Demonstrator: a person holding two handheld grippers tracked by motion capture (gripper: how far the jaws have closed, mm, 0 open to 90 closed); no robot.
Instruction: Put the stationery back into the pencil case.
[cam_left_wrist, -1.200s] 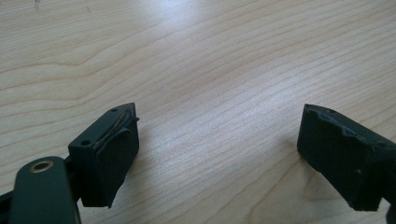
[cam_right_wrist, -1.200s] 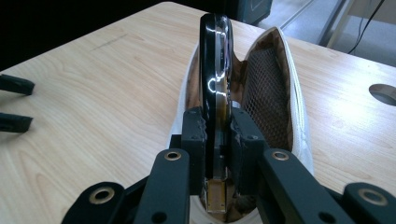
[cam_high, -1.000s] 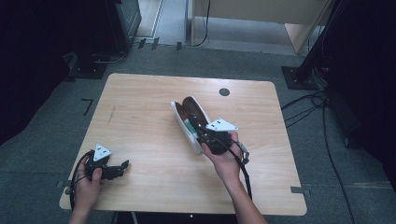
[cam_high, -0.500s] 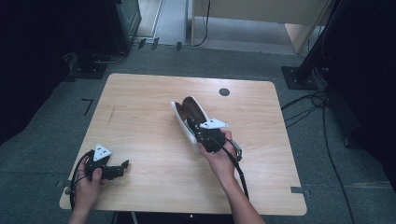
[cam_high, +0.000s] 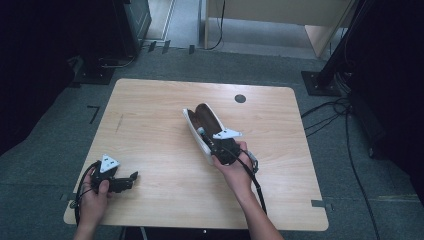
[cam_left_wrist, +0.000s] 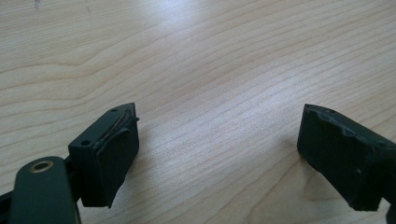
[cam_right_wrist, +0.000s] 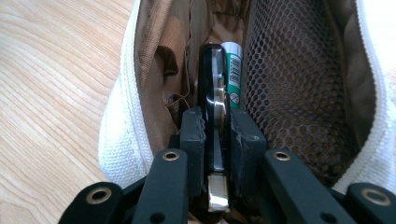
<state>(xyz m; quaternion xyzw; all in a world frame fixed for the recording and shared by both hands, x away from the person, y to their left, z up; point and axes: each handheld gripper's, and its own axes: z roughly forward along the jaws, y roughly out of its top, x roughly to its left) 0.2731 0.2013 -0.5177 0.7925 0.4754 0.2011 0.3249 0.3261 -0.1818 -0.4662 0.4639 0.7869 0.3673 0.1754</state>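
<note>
Two tools are in hand over the wooden desk (cam_high: 150, 130). The right tool (cam_right_wrist: 217, 126) reaches into the open mouth of a white zip pouch (cam_high: 196, 131) with brown lining, lying near the middle of the desk. Its jaws are nearly closed, pinching a slim black object with a shiny metal edge (cam_right_wrist: 212, 74) held upright between the pads, inside the pouch. Just beside that object, farther in, lies a white-and-green tube (cam_right_wrist: 232, 70), next to a dark mesh pocket (cam_right_wrist: 299, 84). The left tool (cam_high: 120, 181) rests at the near left corner of the desk, well apart from the pouch, its jaws spread wide with only bare wood between them.
</note>
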